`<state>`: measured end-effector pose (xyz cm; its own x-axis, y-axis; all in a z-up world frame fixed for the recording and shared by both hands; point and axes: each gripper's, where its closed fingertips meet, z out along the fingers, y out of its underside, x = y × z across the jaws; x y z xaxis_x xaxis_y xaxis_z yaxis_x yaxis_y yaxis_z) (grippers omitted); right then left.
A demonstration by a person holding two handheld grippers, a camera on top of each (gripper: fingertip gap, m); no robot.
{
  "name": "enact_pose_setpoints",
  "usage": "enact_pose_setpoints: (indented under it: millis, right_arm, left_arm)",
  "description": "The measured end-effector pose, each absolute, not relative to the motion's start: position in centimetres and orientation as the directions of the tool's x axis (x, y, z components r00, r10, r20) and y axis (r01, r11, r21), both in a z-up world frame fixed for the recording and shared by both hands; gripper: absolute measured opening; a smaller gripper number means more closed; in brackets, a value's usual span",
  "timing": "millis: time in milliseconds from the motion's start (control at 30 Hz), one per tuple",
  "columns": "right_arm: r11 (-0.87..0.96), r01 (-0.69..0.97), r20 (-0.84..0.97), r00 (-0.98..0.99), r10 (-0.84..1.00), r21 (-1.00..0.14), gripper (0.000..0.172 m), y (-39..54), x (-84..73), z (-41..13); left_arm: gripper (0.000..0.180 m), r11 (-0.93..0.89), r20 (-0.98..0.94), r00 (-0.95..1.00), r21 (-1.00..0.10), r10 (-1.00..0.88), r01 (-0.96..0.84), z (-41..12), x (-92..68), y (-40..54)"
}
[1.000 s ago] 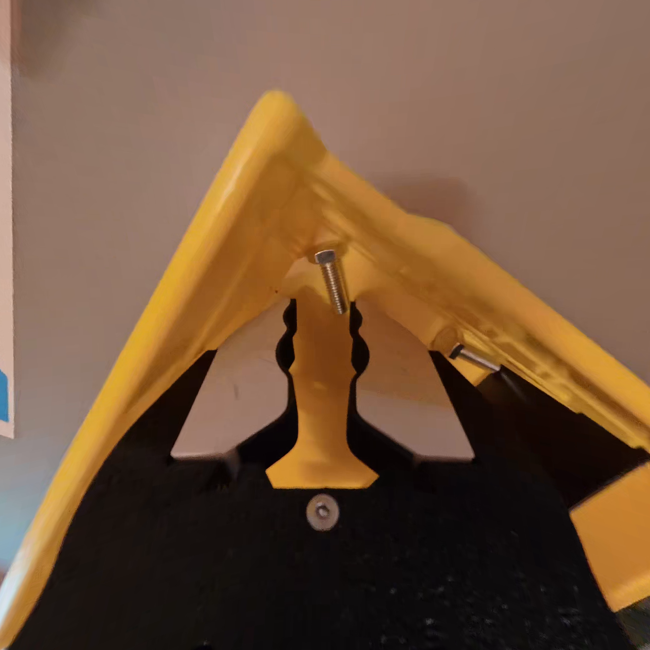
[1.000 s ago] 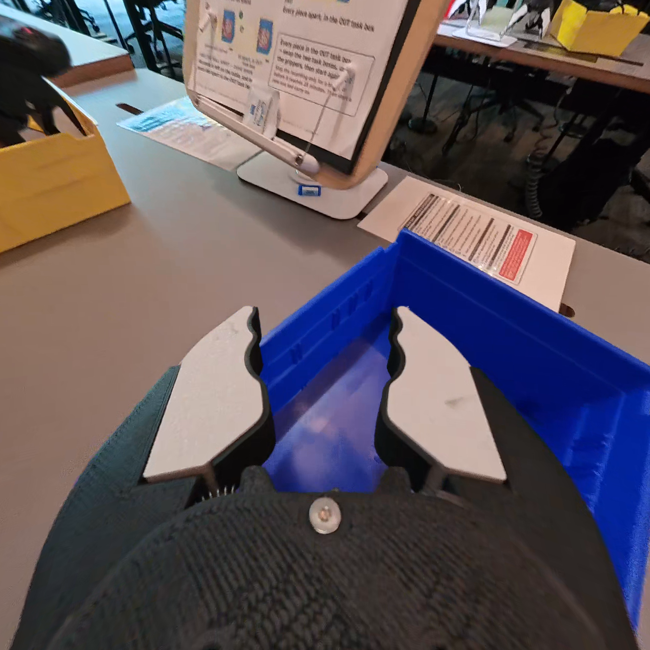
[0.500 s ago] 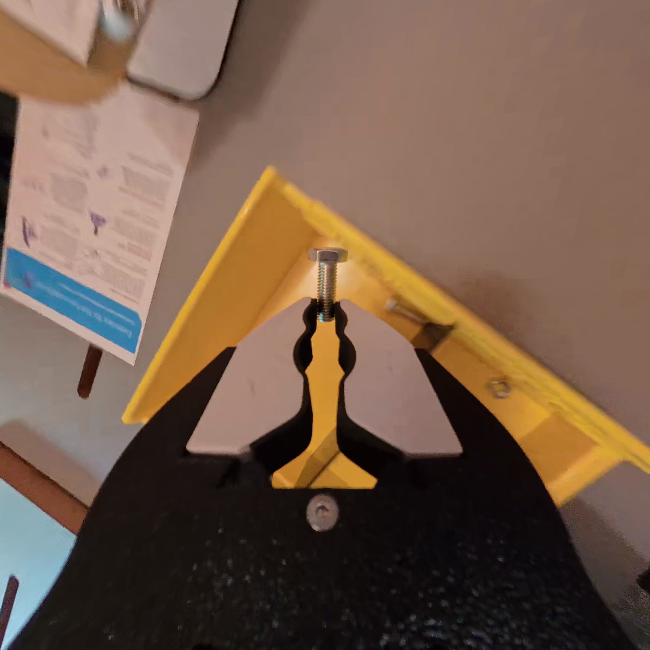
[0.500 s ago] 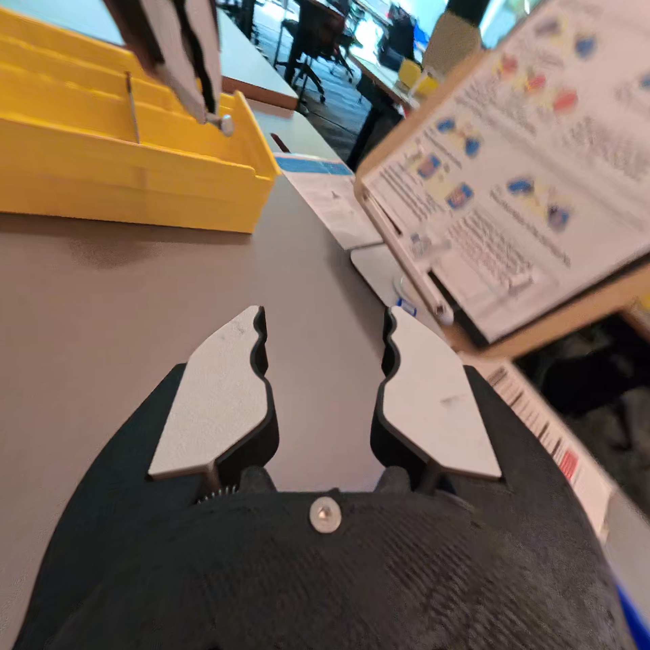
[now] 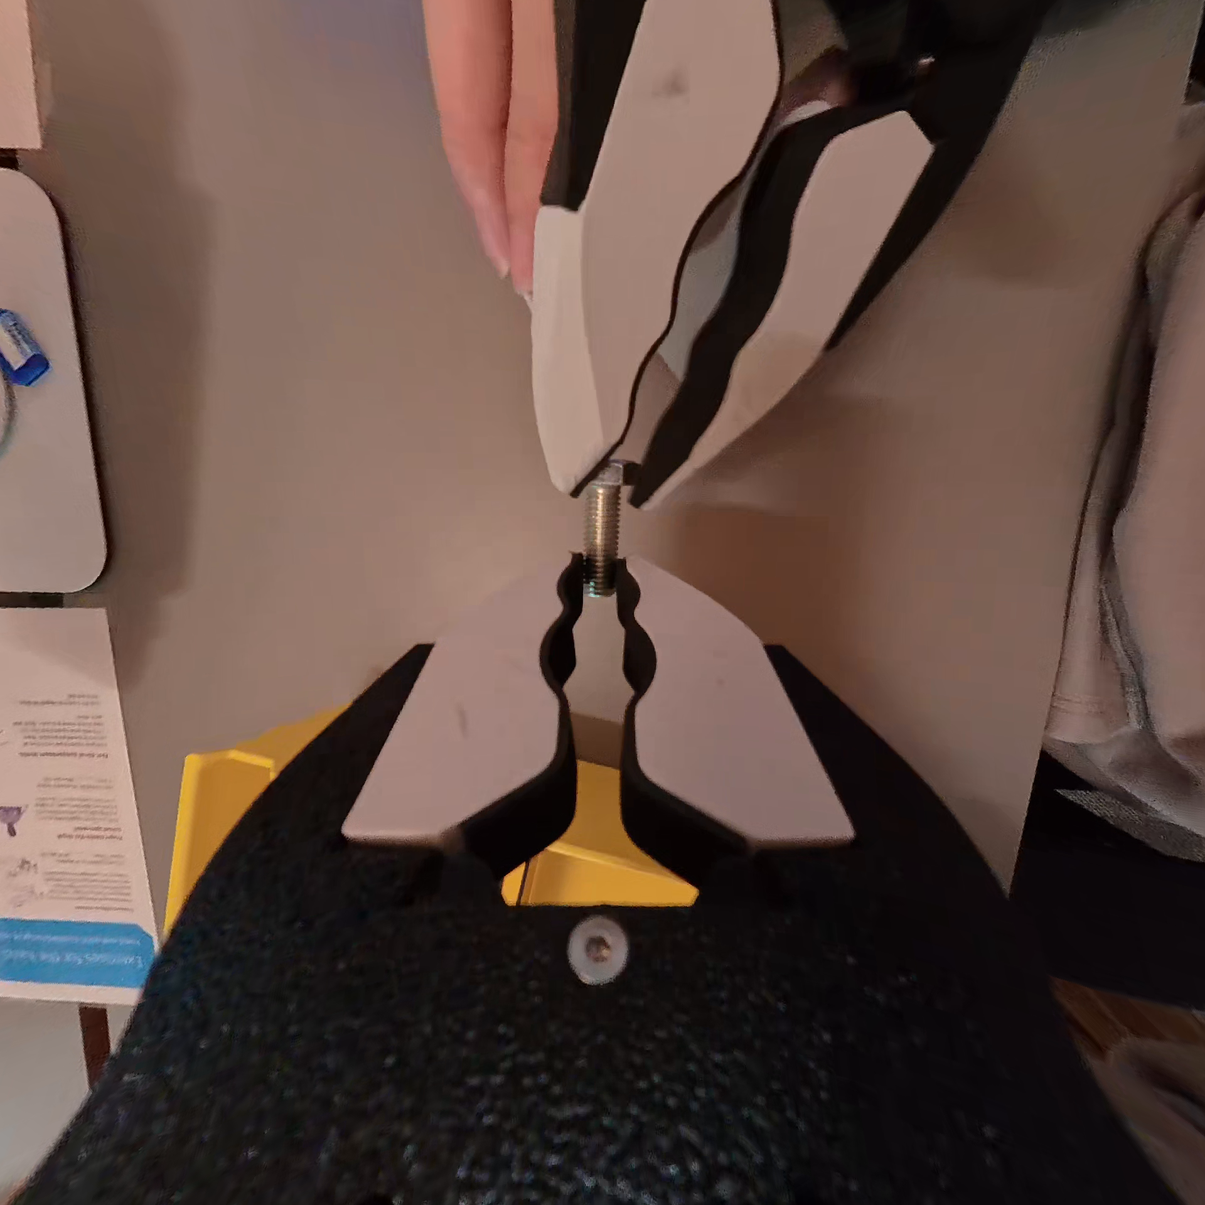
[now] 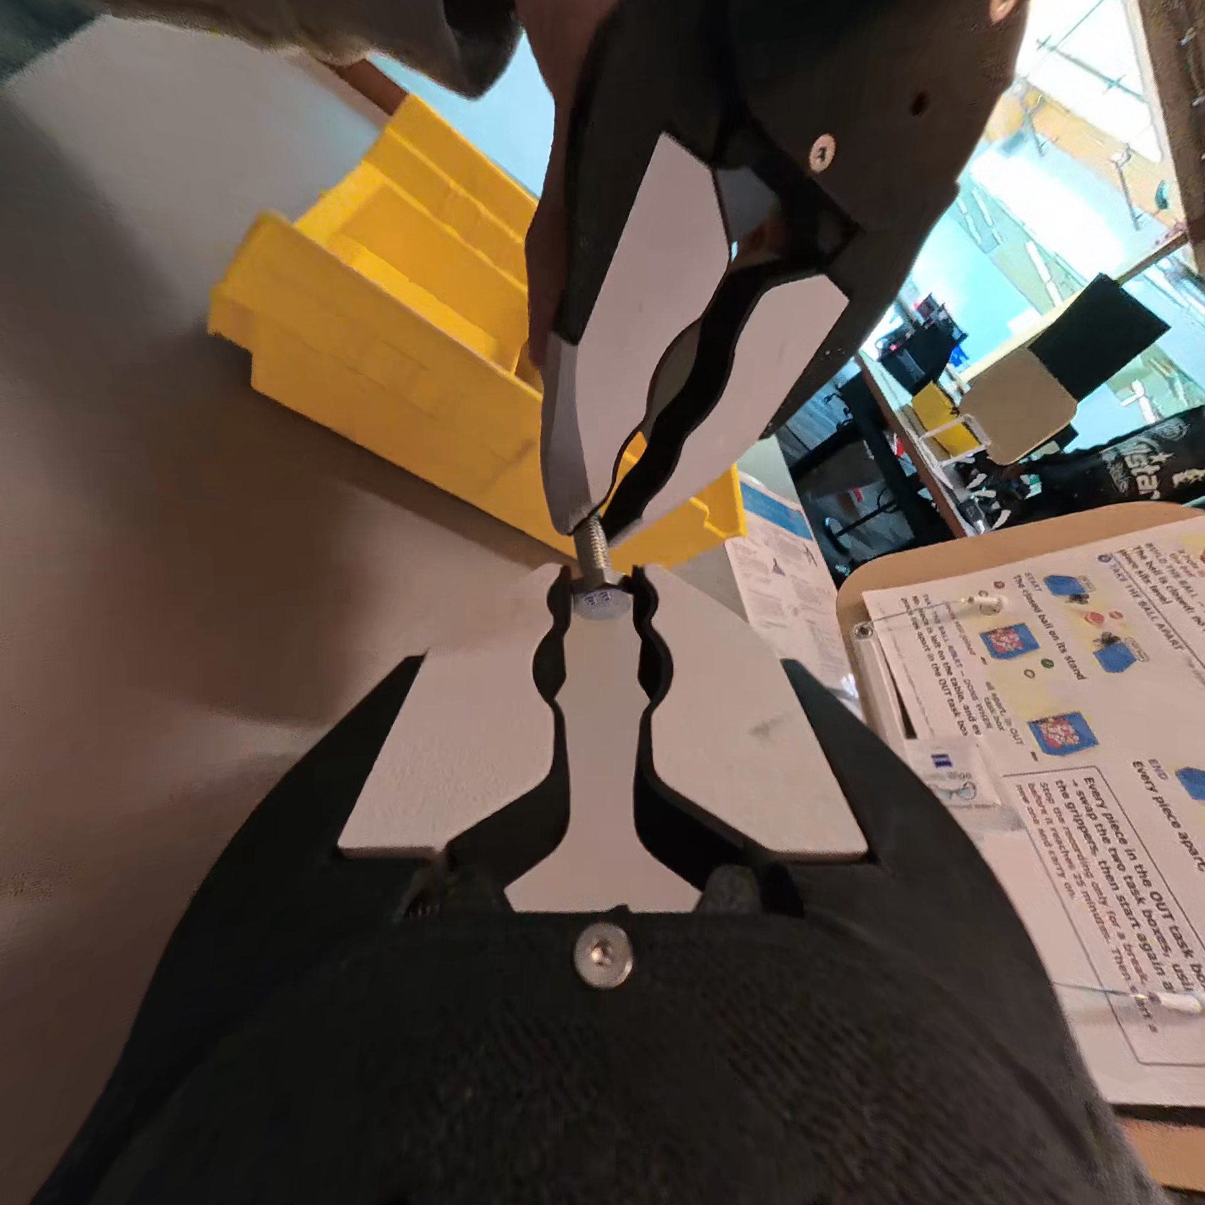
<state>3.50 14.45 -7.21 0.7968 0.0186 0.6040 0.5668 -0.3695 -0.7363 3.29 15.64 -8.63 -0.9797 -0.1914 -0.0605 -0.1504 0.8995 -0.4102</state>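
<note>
A silver bolt hangs in the air between both claws. The left gripper pinches its threaded end; the right gripper clamps its head. Below lie a grey table and a yellow bin.

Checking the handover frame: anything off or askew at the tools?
One oddity: a single silver threaded bolt is gripped at both ends at once. The left tool pinches its threaded tip, the right tool its hex head, above the grey table. Nothing looks spilled or damaged.
</note>
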Motion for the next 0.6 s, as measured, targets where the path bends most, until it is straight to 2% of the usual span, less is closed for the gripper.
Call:
enact_pose_setpoints:
  millis: [33,133,233,267,333,433,533,600]
  right_arm:
    - [-0.381,0.555,0.591,0.806,0.027,-0.739,0.018,14.1,3.5,-7.5]
    - [-0.394,0.528,0.568,0.823,0.018,-0.752,0.017,13.1,3.6,-7.9]
    - [-0.365,0.482,0.532,0.846,-0.045,-0.797,0.017,12.0,3.9,-7.7]
    - [-0.338,0.451,0.499,0.864,-0.067,-0.826,0.017,11.7,3.8,-7.4]
    - [-0.244,0.369,0.408,0.903,-0.132,-0.897,0.017,10.8,3.7,-6.1]
    - [-0.008,0.206,0.204,0.963,-0.176,-0.978,0.017,9.4,2.8,-3.6]
    - [0.162,0.105,0.082,0.987,-0.14,-0.981,0.017,8.4,1.0,-2.1]
    - [0.215,0.073,0.047,0.991,-0.124,-0.974,0.017,8.2,-0.5,-1.9]
  left_arm:
    - [0.009,0.901,-0.058,-0.98,-0.406,-0.188,-0.149,-8.8,3.2,15.4]
    - [0.009,0.885,-0.058,-0.979,-0.44,-0.196,-0.151,-9.0,3.2,14.4]
    - [0.009,0.813,-0.077,-0.969,-0.561,-0.237,-0.154,-8.2,3.6,13.2]
    - [0.016,0.772,-0.077,-0.961,-0.615,-0.265,-0.163,-7.6,3.6,12.9]
    - [0.022,0.66,-0.065,-0.948,-0.732,-0.312,-0.167,-6.0,3.2,12.4]
    - [0.027,0.429,-0.063,-0.93,-0.897,-0.362,-0.106,-3.2,1.9,11.2]
    - [0.026,0.246,-0.083,-0.906,-0.969,-0.415,-0.024,-1.3,0.5,10.3]
    - [0.026,0.21,-0.092,-0.906,-0.978,-0.414,0.003,-1.2,-0.7,9.6]
